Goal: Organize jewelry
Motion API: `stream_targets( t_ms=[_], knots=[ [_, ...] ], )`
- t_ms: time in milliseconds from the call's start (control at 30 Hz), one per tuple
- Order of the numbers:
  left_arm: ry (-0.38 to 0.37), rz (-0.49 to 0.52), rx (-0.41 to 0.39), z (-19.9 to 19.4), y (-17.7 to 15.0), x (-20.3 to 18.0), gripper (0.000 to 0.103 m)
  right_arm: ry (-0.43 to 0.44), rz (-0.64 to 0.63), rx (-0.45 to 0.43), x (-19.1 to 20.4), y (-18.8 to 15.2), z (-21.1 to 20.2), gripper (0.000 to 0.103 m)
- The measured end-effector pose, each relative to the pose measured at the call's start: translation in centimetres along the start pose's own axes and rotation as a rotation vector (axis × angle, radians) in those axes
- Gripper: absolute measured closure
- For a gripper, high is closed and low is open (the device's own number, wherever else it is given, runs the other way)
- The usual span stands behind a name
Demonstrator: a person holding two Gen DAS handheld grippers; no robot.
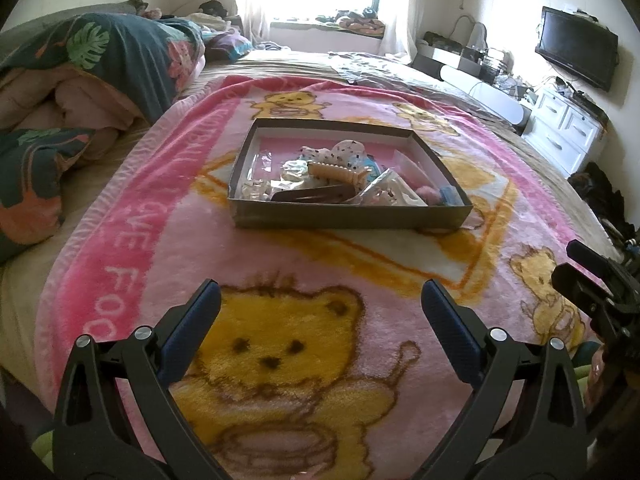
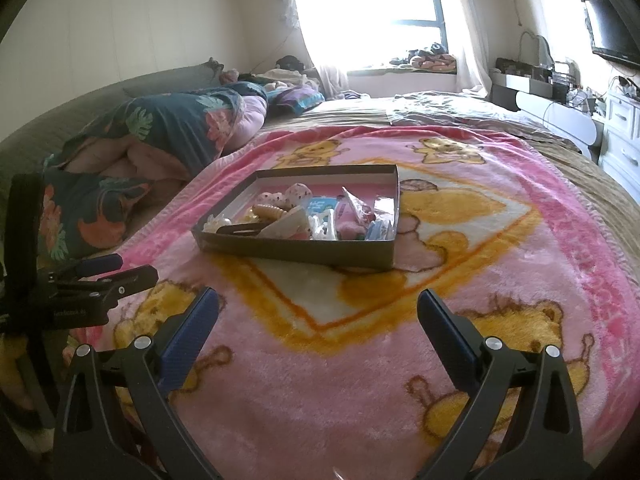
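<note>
A shallow brown cardboard box [image 1: 352, 216] sits on a pink bear-print blanket [image 1: 280, 280], ahead of both grippers. It holds a jumble of hair clips, small packets and jewelry, among them a beige claw clip [image 1: 338, 172] and a brown snap clip [image 1: 316, 194]. The box shows in the right wrist view too [image 2: 296, 248]. My left gripper [image 1: 320, 300] is open and empty, above the blanket short of the box. My right gripper [image 2: 318, 308] is open and empty, also short of the box. The left gripper appears at the left edge of the right wrist view [image 2: 112, 268].
A bunched floral duvet [image 1: 92, 76] lies on the bed's left side. A white dresser [image 1: 564, 128] and a wall TV [image 1: 576, 52] stand at the right. A bright window [image 2: 376, 8] is beyond the bed. The right gripper's body shows at the right edge [image 1: 600, 284].
</note>
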State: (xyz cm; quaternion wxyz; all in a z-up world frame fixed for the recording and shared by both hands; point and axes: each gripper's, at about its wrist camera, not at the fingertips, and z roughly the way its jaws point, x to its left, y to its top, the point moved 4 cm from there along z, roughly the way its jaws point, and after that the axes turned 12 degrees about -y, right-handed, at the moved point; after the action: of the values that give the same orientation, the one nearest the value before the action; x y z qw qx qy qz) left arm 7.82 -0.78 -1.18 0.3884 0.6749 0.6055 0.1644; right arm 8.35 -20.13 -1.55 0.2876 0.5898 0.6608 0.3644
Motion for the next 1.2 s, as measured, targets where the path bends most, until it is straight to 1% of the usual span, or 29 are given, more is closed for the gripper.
stream_targets(
  t_ms=[1200],
  knots=[
    [-0.008, 0.003, -0.005, -0.42, -0.14, -0.32, 0.009, -0.004, 0.001, -0.005, 0.03, -0.08, -0.03, 0.004]
  ],
)
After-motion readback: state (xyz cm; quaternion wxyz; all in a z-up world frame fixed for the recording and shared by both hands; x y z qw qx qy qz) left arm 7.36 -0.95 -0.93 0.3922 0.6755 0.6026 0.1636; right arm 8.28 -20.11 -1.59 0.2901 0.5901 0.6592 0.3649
